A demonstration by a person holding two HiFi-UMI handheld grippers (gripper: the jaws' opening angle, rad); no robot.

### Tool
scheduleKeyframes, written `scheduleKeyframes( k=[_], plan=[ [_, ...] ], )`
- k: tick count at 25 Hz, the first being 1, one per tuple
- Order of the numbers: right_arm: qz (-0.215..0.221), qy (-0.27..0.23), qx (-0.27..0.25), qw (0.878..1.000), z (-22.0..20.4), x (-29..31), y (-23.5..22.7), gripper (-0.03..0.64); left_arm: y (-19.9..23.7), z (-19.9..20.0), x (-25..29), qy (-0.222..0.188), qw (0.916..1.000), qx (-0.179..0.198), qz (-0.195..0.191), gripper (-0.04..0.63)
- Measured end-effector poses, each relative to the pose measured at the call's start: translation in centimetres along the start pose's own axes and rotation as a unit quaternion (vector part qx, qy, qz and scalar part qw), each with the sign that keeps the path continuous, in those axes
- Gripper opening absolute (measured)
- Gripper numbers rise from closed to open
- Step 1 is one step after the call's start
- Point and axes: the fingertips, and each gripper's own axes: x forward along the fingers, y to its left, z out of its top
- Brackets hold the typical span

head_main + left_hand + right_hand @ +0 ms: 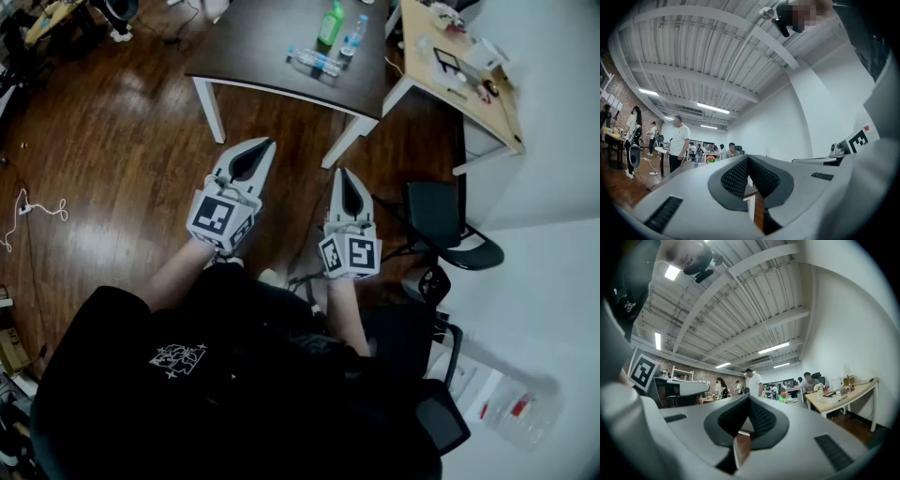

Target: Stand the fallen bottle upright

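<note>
So, head view first.
Table: dark top (272, 42), well ahead of the person across the wood floor (141, 169).
Fallen bottle: clear, lying on its side (314, 62) towards the right of the table, near a green bottle (330, 24) and a clear bottle (352, 36), both upright.
Left gripper: (266, 146) held level in front of the body, pointing toward the table and well apart from it; jaws together, nothing in them.
Right gripper: (346, 178) just beside the left, same pose, tips pressed together, empty.
Why so: this reads as a resting carry. The task looks not yet begun, and the person must get nearer before either tool can reach.

Left gripper view.
Left gripper: (748, 160) ribbed pads meet at the tip with nothing between; a white table leg (750, 208) shows through the gap beneath.
Fallen bottle: too small to pick out here.

Right gripper view.
Right gripper: (749, 401) pads closed against each other, nothing held; the table leg (736, 452) shows below.
Fallen bottle: cannot be told apart in the far clutter.
</note>
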Motion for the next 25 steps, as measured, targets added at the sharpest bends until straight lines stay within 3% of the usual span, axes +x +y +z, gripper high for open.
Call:
scheduleKeyframes(
  k=[13,25],
  plan=[
    [0.007,0.005,0.005,1.000,-0.5,5.4,-5.3,0.023,1.4,-1.9,7.7,0.004,0.9999,-0.009,-0.007,-0.002],
    [-0.021,0.009,0.011,1.000,-1.0,20.6,-8.6,0.023,13.0,-1.9,19.1,0.001,0.9990,-0.009,-0.044,-0.002]
  ],
)
